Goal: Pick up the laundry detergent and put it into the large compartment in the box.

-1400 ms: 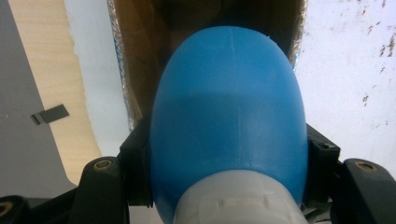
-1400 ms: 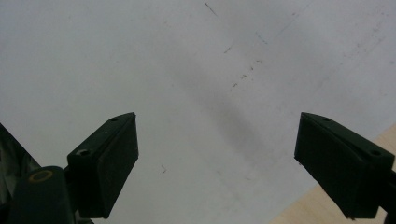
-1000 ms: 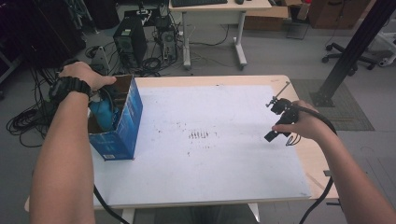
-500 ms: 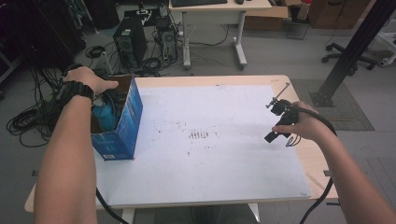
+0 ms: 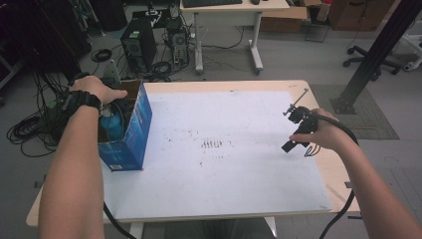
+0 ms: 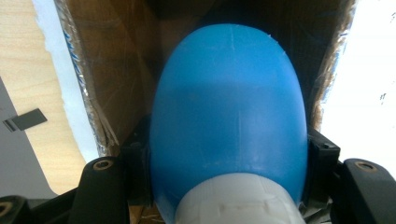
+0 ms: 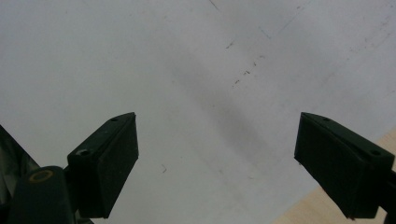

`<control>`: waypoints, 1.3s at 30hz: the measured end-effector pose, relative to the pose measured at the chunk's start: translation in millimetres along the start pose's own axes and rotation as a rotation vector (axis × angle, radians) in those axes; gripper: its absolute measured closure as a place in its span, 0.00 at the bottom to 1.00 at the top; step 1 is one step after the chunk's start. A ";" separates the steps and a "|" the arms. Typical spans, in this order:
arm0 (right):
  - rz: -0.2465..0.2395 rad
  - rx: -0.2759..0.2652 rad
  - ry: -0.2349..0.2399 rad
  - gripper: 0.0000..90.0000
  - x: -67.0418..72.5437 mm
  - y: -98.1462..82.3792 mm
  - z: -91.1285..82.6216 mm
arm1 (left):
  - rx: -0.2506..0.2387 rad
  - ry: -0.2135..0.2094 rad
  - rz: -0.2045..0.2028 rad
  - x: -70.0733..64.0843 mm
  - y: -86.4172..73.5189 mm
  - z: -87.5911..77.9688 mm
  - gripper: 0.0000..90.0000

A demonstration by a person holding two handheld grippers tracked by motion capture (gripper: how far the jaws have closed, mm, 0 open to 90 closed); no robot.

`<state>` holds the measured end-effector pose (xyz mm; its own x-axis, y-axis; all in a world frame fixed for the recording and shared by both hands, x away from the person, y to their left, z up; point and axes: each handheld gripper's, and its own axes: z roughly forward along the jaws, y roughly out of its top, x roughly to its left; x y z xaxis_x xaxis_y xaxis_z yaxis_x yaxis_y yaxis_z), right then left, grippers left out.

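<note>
A blue bottle [image 6: 229,107] with a white cap [image 6: 238,200] lies inside an open blue cardboard box [image 5: 133,130] at the table's left edge. My left gripper [image 6: 229,156] reaches into the box, its black pads [image 6: 135,154] pressed against both sides of the bottle. From above, the person's left hand [image 5: 92,89] covers that gripper, and the bottle [image 5: 113,127] shows beneath it. At the table's right side, my right gripper [image 5: 291,144] is held low over the white sheet [image 5: 219,164]. Its own view shows the right gripper [image 7: 217,158] open with nothing between the jaws.
The white sheet, with faint dark marks at its middle [image 5: 216,145], covers most of the wooden table [image 5: 343,174]. A cable [image 5: 348,134] loops from the right gripper off the near edge. Computers, cables and a desk stand on the floor beyond the table.
The left hand has shifted slightly toward the near side over the box. The right hand and its gripper have not moved.
</note>
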<state>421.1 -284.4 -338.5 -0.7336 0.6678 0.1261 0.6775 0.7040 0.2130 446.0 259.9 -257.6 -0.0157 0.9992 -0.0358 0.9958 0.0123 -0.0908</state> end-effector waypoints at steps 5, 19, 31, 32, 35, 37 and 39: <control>0.002 0.000 -0.001 0.15 0.3 0.0 -0.7 | 0.004 -0.001 -0.001 1.4 0.0 1.7 0.42; 0.003 0.003 0.003 0.15 1.4 -0.5 2.0 | -0.001 0.003 0.002 4.5 -0.3 8.4 0.42; 0.002 0.008 0.002 0.15 1.4 -0.3 2.4 | -0.016 0.004 0.012 3.6 0.4 14.3 0.42; 0.004 0.009 0.003 0.15 1.7 -0.3 2.4 | -0.016 0.005 0.012 3.6 0.5 14.8 0.42; 0.003 0.010 0.005 0.15 1.7 -0.5 3.0 | -0.018 0.011 0.014 3.4 0.5 16.3 0.42; 0.001 0.012 0.004 0.15 1.6 -0.8 3.6 | -0.020 0.009 0.013 3.7 0.2 17.3 0.41; 0.001 0.012 0.004 0.15 1.6 -0.8 3.9 | -0.022 0.005 0.014 3.7 0.1 18.3 0.41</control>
<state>419.6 -283.0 -342.3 -0.7332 0.6674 0.1302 0.6787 0.7064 0.2010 444.3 263.0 -275.9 -0.0012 0.9995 -0.0323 0.9976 -0.0010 -0.0687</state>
